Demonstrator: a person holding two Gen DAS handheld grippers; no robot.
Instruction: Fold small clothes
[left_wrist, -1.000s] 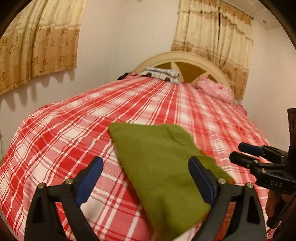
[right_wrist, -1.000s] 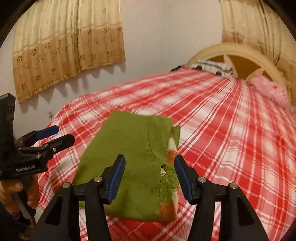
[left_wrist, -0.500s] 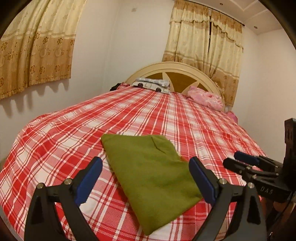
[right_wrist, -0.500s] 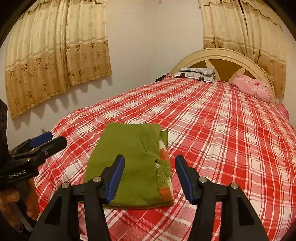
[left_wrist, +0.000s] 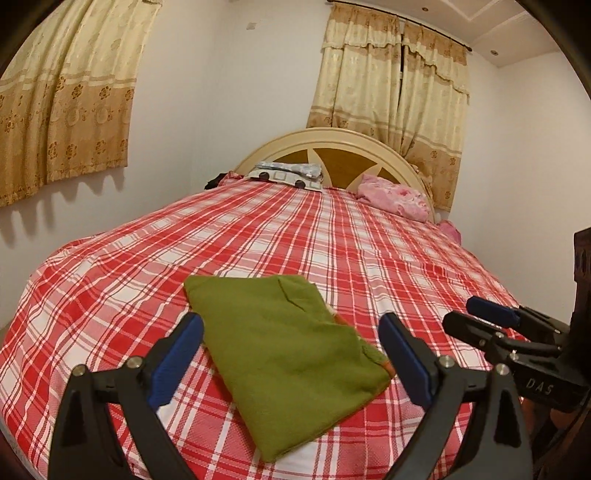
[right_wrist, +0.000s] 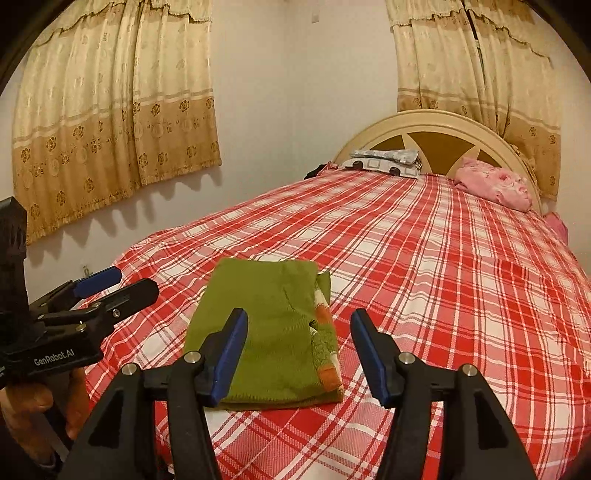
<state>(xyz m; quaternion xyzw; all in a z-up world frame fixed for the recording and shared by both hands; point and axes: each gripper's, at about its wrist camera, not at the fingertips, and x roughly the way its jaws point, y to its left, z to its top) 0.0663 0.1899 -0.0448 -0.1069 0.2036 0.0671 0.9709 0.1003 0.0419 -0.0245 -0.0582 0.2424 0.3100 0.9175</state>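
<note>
Looking at this one, the green garment (right_wrist: 273, 332) is lying folded into a tidy rectangle on the bed (right_wrist: 461, 295), close to the foot edge and toward the left corner of it, flat on the red plaid cover. It has an orange and white patterned edge peeking out along its right side, so I'd guess that's the front print tucked inward by the fold.

Neither gripper has hold of anything. The left gripper (left_wrist: 291, 354) has its fingers (left_wrist: 177, 354) spread wide, and the garment just shows through the gap between them without the pads touching it. Same deal with the right gripper (right_wrist: 299, 350): fingers (right_wrist: 369, 354) apart, nothing pinched, hanging above the near edge of the cloth. In the right wrist view you can see the person's hand (right_wrist: 33, 406) wrapped around the left gripper's handle, off past the left edge of the bed.

My read on why it's all sitting like this: the fold on this piece looks finished, so both tools are held clear of the bed and not pressing on it, which keeps the stack from getting dragged or mussed. Keeping it near the foot edge makes sense too, since that's the easiest reach for someone standing there.

Up by the headboard (left_wrist: 332, 147) there's a patterned pillow (left_wrist: 288, 175) and a pink bundle (left_wrist: 395, 197), well away from the working spot.
</note>
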